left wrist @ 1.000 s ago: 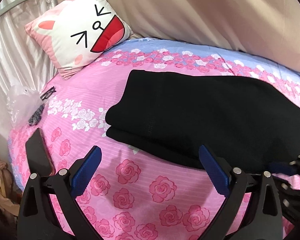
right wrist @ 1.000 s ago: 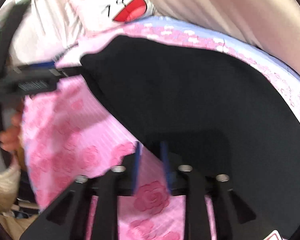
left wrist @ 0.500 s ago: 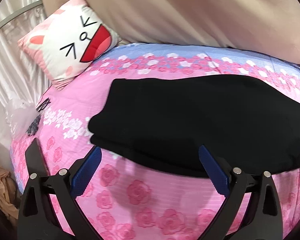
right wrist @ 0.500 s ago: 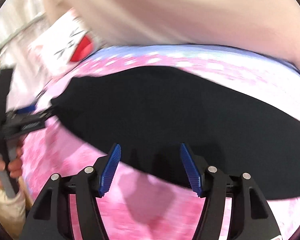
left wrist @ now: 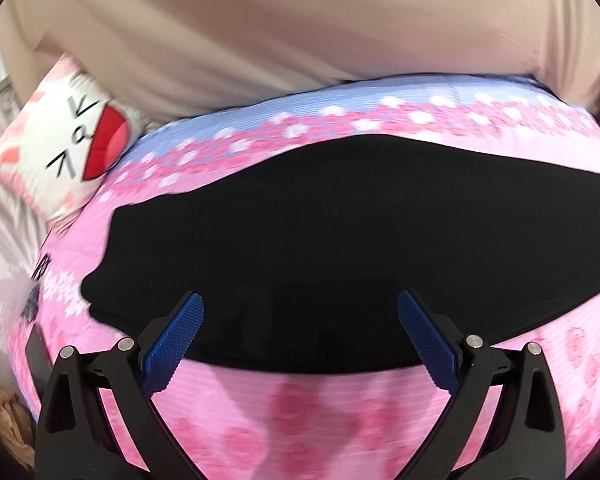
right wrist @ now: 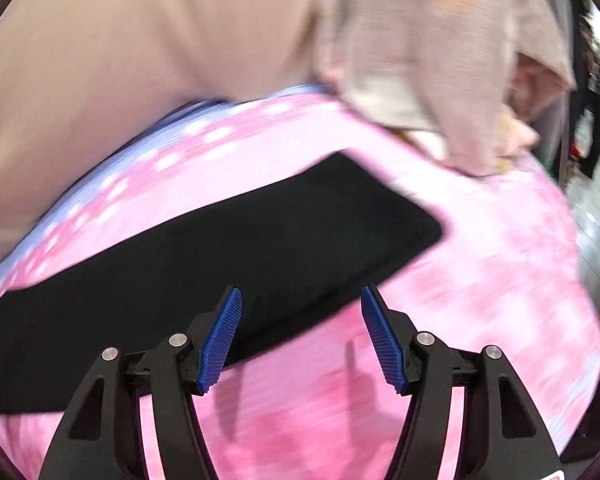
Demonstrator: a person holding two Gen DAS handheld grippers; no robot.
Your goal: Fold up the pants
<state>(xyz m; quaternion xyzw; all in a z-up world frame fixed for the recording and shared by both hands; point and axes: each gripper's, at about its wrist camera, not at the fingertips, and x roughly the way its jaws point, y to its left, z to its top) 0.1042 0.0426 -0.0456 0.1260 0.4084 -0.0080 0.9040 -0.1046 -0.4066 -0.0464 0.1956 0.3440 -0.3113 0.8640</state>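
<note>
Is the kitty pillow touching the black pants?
Apart. The left wrist view shows the kitty pillow at the bed's far left corner, with a strip of pink flowered bedsheet between it and the black pants.

No legible text — none anywhere

Left tool (left wrist: 298,334): jaws spread wide, nothing between them; the blue ribbed pads (left wrist: 172,346) face inward and angle away from each other toward the tips.
Left tool pose: fingers point forward and slightly down, both black finger frames symmetrical at the bottom of the left wrist view.
Right tool (right wrist: 300,338): jaws parted, a narrower gap than the left, holding nothing; blue ribbed pads (right wrist: 220,340) tilted outward at the tips.
Right tool pose: fingers point forward and down, black frames level with each other in the right wrist view.
Hands and arms: not visible in either view.
</note>
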